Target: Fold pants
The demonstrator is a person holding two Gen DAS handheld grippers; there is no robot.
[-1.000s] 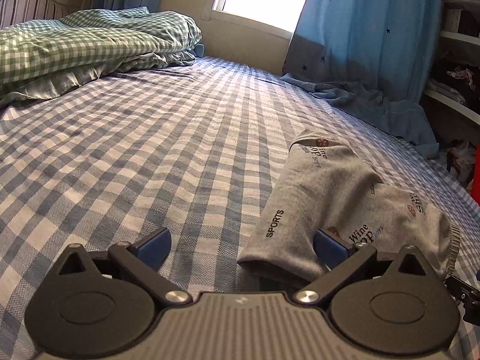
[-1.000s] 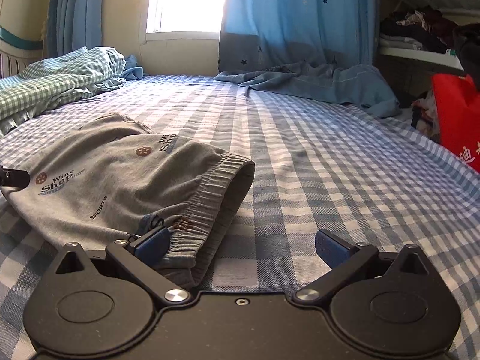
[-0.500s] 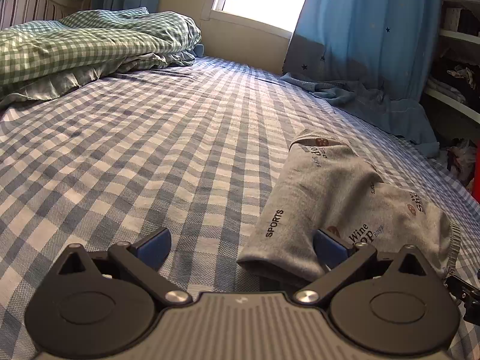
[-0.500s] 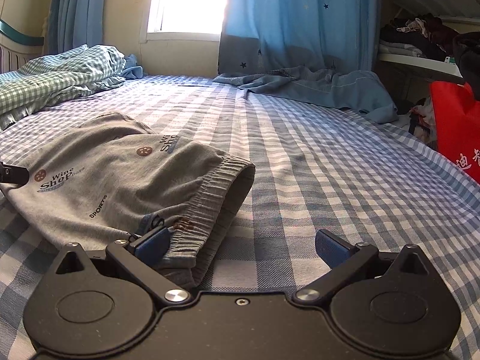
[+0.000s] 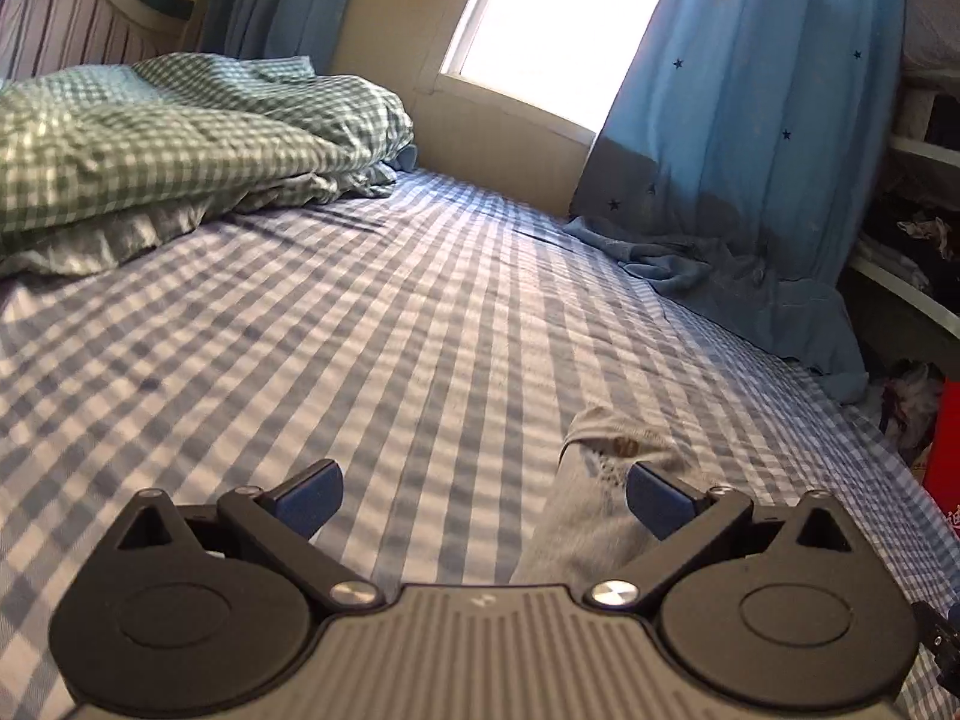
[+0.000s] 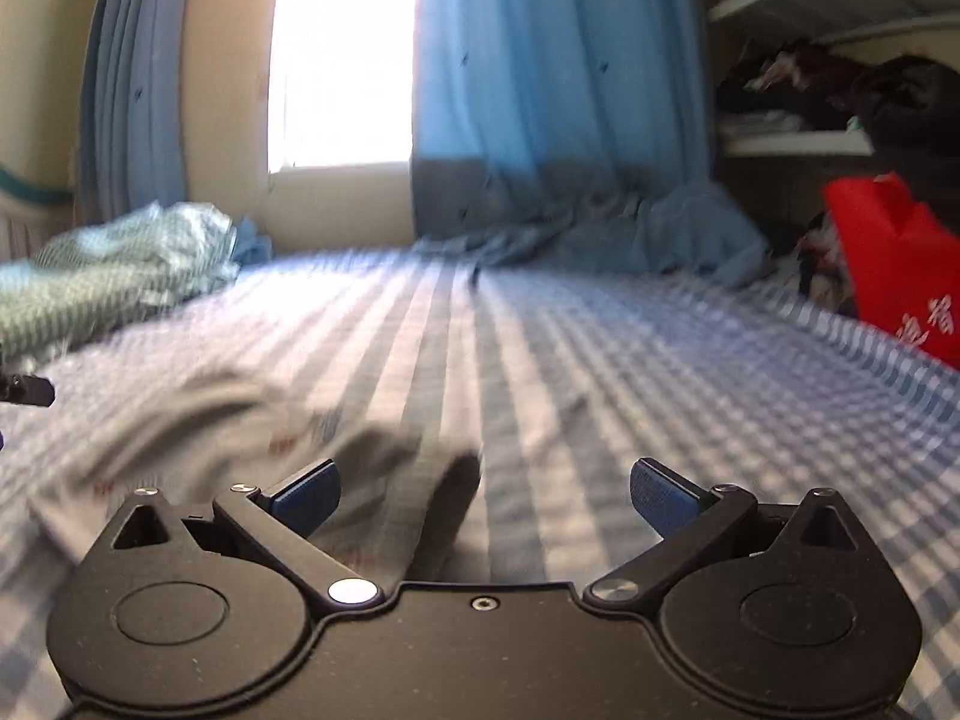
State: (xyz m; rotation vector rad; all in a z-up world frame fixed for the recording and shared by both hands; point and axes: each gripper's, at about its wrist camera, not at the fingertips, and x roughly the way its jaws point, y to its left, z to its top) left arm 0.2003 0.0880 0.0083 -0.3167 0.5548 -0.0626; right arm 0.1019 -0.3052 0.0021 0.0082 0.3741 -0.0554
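Grey jersey pants (image 5: 591, 516) lie folded on the blue-and-white checked bedsheet (image 5: 372, 324), low in both views. Left wrist view: long axis runs away from the camera and slightly left, a narrow end with a brown printed mark pointing toward the window (image 5: 570, 18); the near part passes behind the right-hand blue pad. Left gripper (image 5: 483, 495) has its jaws spread wide, nothing between the pads. Right wrist view, heavily blurred: pants (image 6: 240, 438) spread broadly to the left, the darker open end toward centre, just ahead of the right gripper (image 6: 483, 495); jaws likewise spread wide, the left pad over the cloth, contact cannot be told. Only this view shows the red bag (image 6: 900, 264) at right with white characters, and the shelves (image 6: 828, 60) with dark clothing. Only the left view gives the green checked duvet (image 5: 150, 150) sharply, heaped at the far left. Blue star curtain (image 5: 750, 120) hangs at the window, its hem pooled on the far sheet.
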